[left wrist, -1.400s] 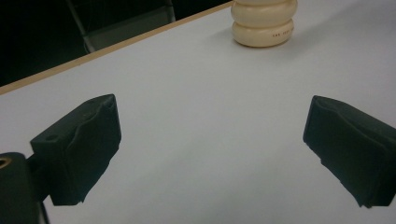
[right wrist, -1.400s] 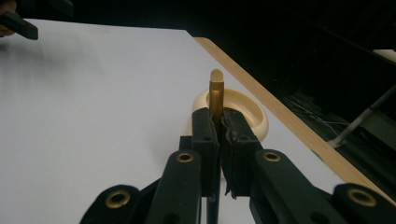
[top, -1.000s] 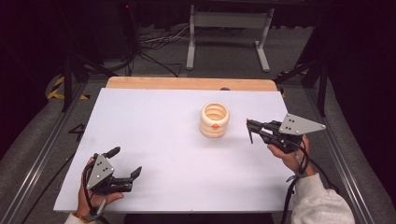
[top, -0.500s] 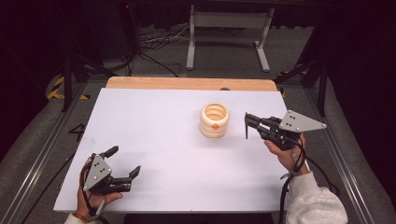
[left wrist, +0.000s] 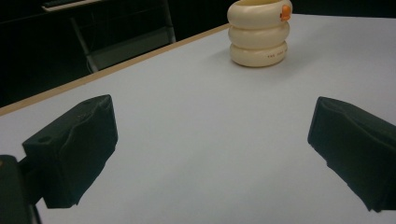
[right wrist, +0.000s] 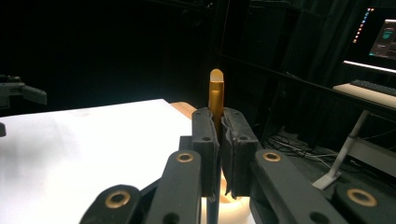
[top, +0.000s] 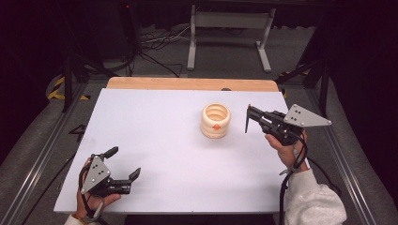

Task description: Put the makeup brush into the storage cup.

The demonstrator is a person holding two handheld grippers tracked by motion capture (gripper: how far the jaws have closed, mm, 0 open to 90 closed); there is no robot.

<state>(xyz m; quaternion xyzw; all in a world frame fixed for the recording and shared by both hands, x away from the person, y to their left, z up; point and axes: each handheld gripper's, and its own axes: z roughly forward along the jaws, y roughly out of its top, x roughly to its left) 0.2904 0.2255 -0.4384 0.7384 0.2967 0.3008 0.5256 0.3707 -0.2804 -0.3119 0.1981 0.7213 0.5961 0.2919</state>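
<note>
A cream holder [top: 216, 120] made of three stacked rings, with an orange spot on its rim, stands on the white table [top: 169, 140] right of centre. My right gripper [top: 249, 114] hovers just right of it, shut on a thin gold-coloured stick [top: 246, 124] that hangs down from the jaws. In the right gripper view the stick [right wrist: 215, 95] pokes up between the closed jaws of that gripper [right wrist: 219, 126], and the holder [right wrist: 236, 210] shows below them. My left gripper [top: 124, 161] rests open near the front left edge. In its own view the left gripper [left wrist: 210, 140] is empty, the holder [left wrist: 259, 35] far ahead.
A wooden strip [top: 187, 83] runs along the table's far edge. Behind it stand a metal frame [top: 230, 33] and cables on the floor. A lit monitor [right wrist: 384, 35] and a keyboard sit off to the side in the right gripper view.
My right gripper has lifted slightly, carrying the stick beside the holder. The left gripper has hardly moved.
</note>
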